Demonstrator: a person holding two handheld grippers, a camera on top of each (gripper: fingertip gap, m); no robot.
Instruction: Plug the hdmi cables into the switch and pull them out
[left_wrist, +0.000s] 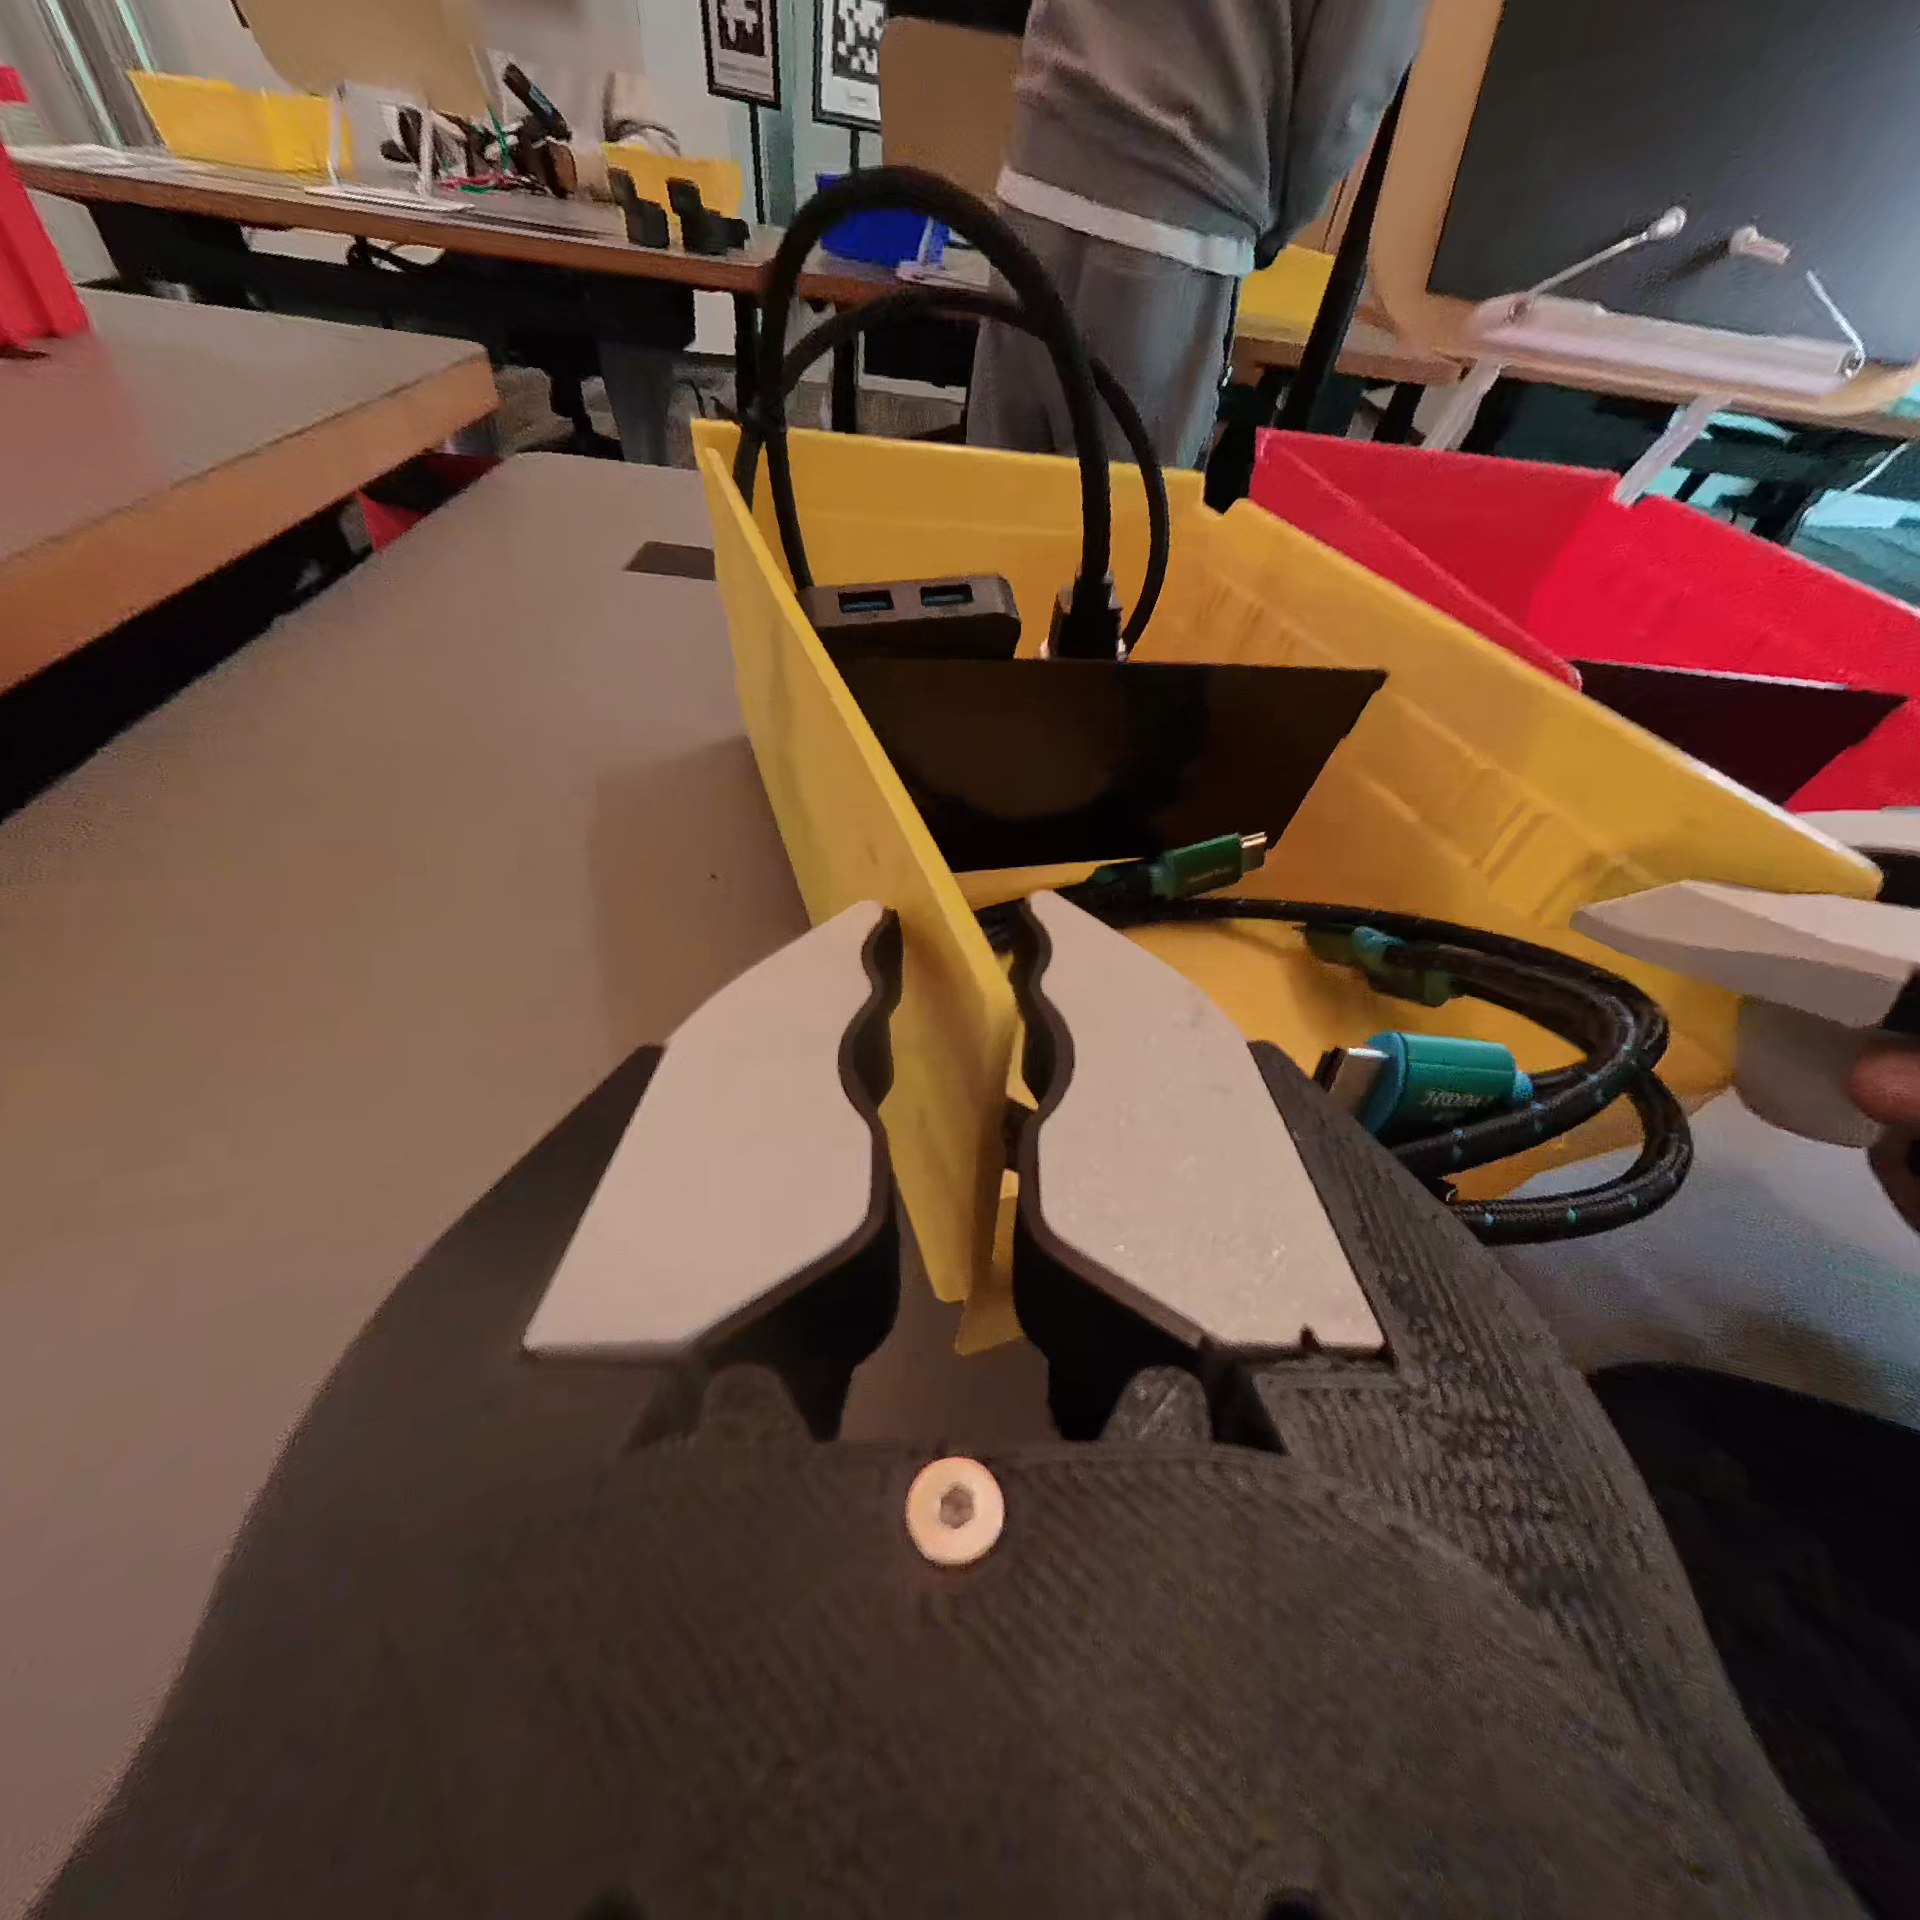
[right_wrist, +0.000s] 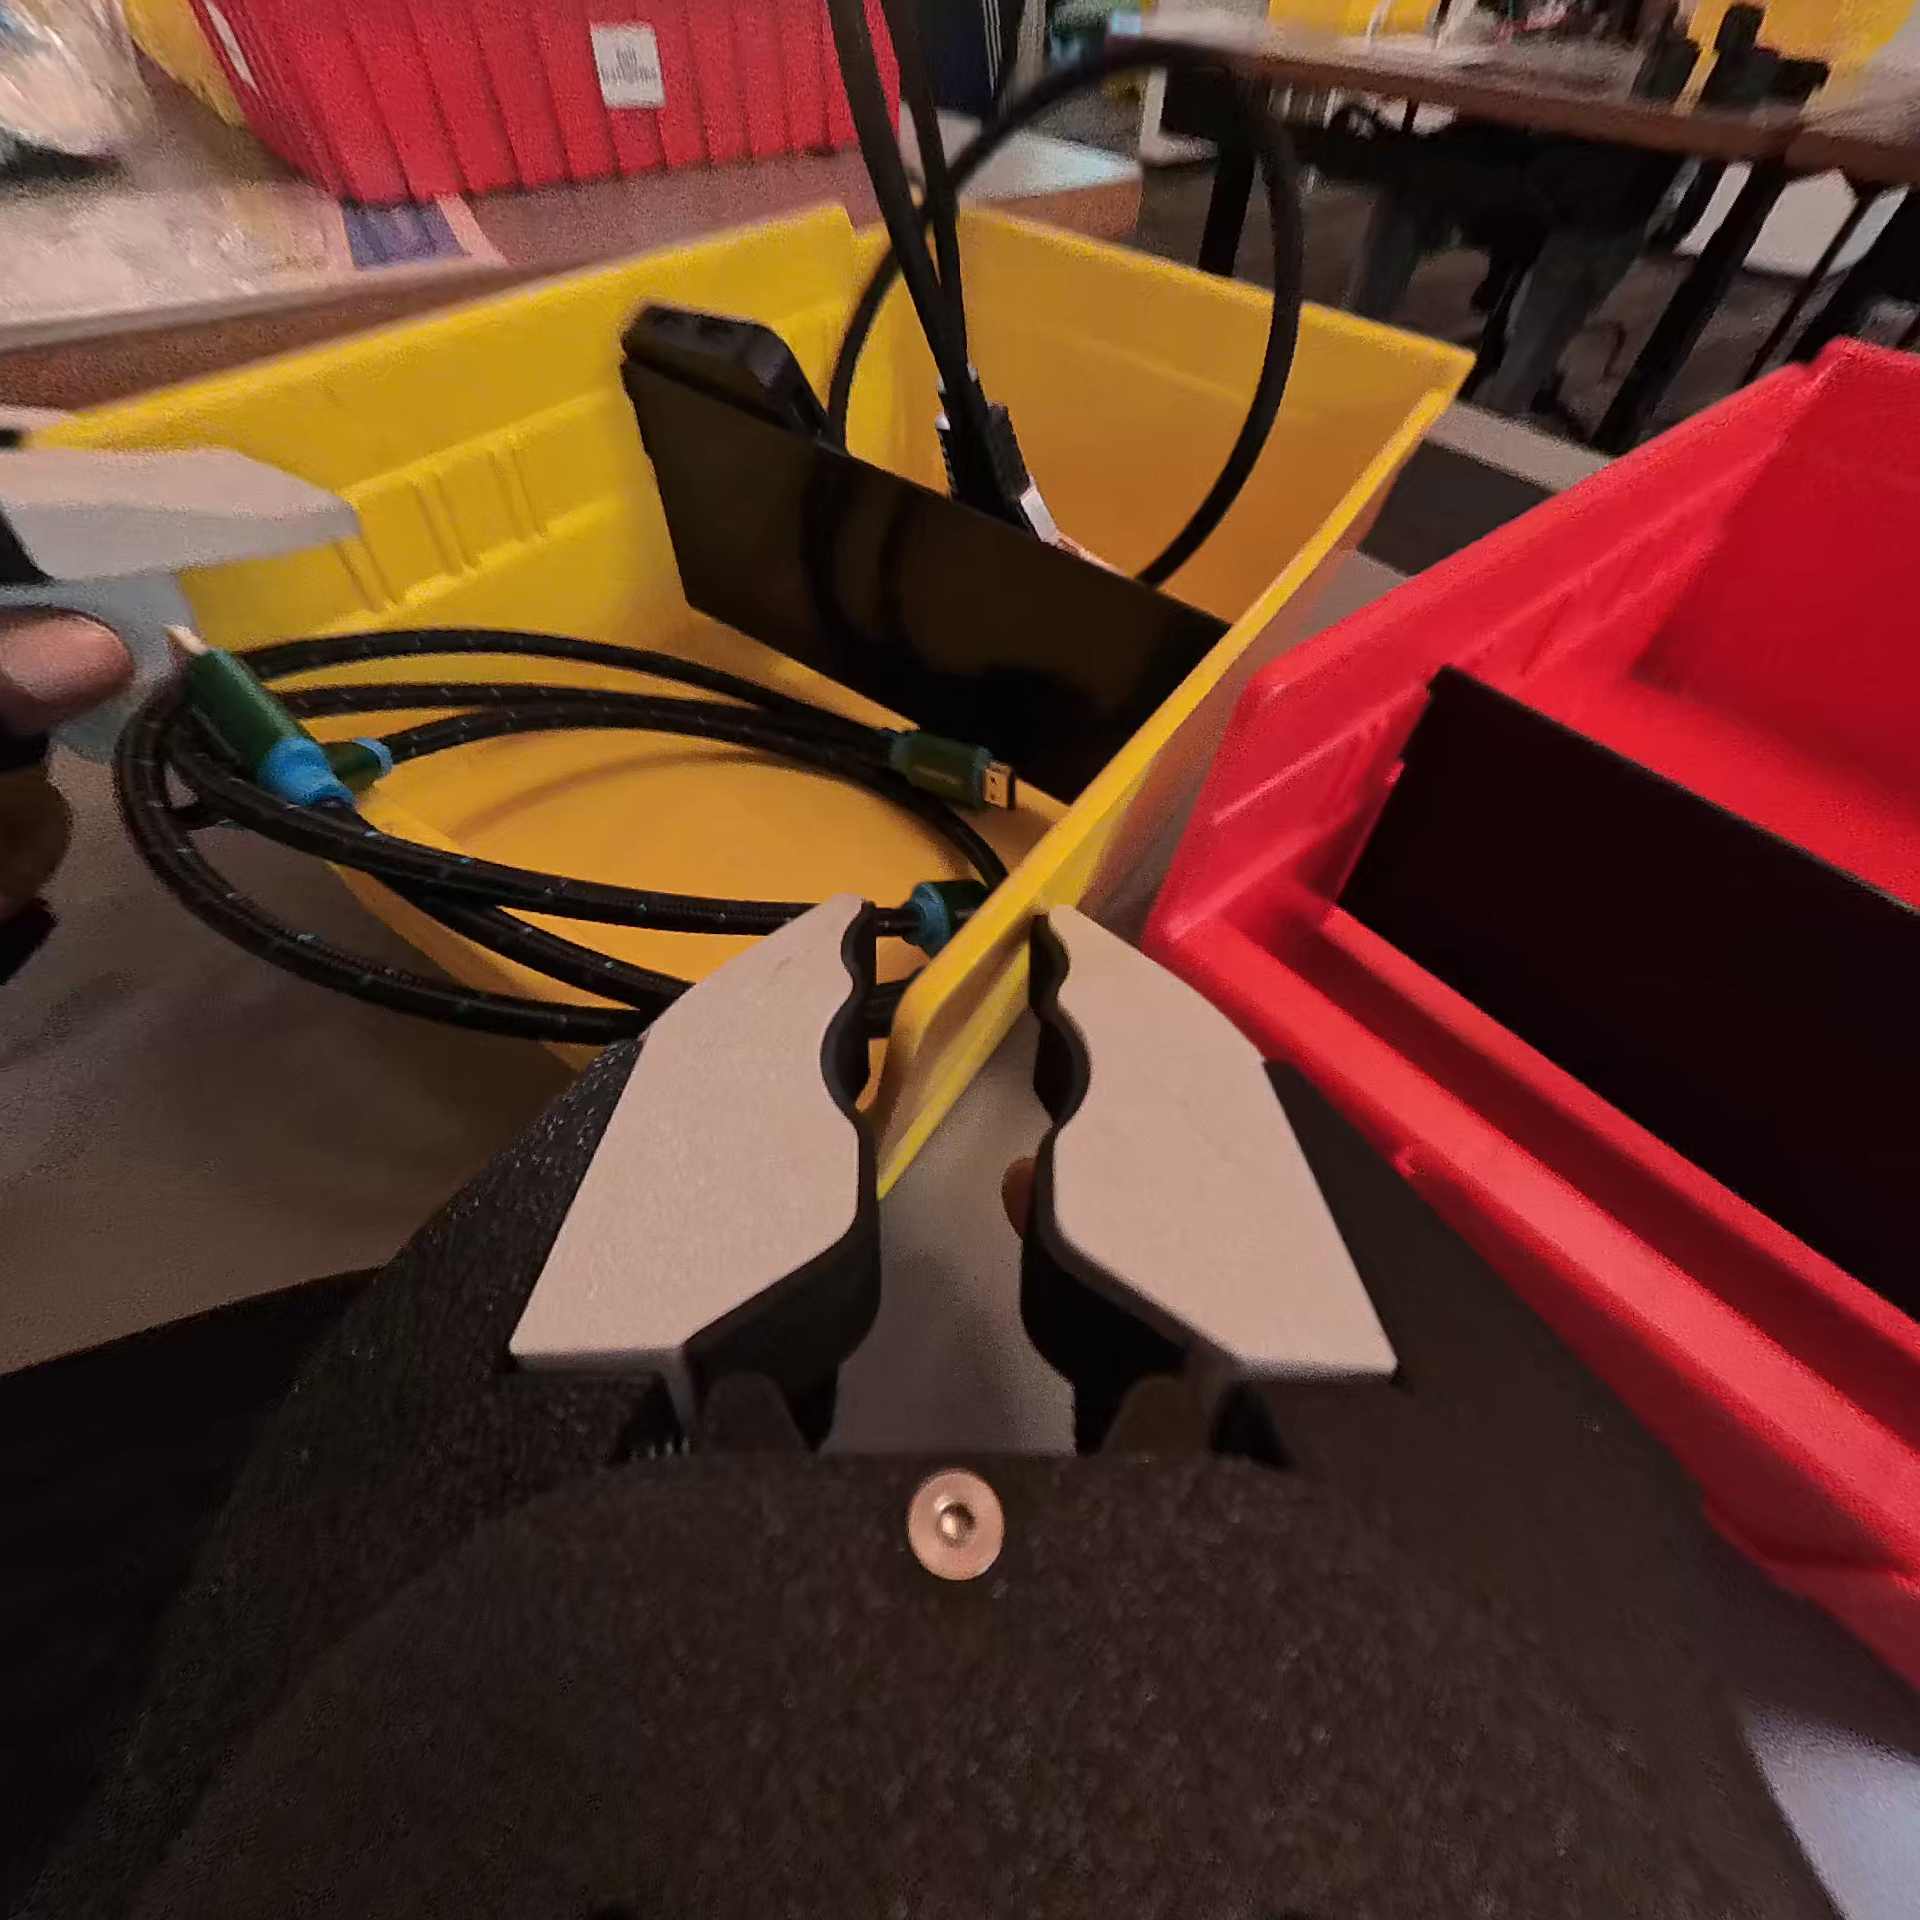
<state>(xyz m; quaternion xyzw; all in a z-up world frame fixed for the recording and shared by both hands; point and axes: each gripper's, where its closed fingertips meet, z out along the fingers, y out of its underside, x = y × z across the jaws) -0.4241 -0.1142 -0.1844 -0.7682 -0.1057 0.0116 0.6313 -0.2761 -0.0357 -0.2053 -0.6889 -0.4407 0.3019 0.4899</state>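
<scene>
A yellow bin (left_wrist: 1455, 748) stands on a grey table. Behind its black divider (left_wrist: 1091, 758) sits the black switch (left_wrist: 914, 613) with blue ports, with looped black cables (left_wrist: 1081, 416) rising from it. In front of the divider lies a coil of braided HDMI cables (left_wrist: 1558, 1039) with green and teal plugs (left_wrist: 1205, 868). My left gripper (left_wrist: 956, 909) is shut on the bin's left wall. My right gripper (right_wrist: 951, 914) straddles the bin's right wall (right_wrist: 1143, 748), shut on it. The right wrist view also shows the switch (right_wrist: 727, 358), the cable coil (right_wrist: 520, 883) and a green plug (right_wrist: 940, 769).
A red bin (right_wrist: 1558, 935) with a black divider stands close against the yellow bin's right side. More tables with clutter and a standing person (left_wrist: 1143, 208) are behind. Grey tabletop (left_wrist: 364, 883) lies left of the bin. The other gripper's finger shows at each view's edge.
</scene>
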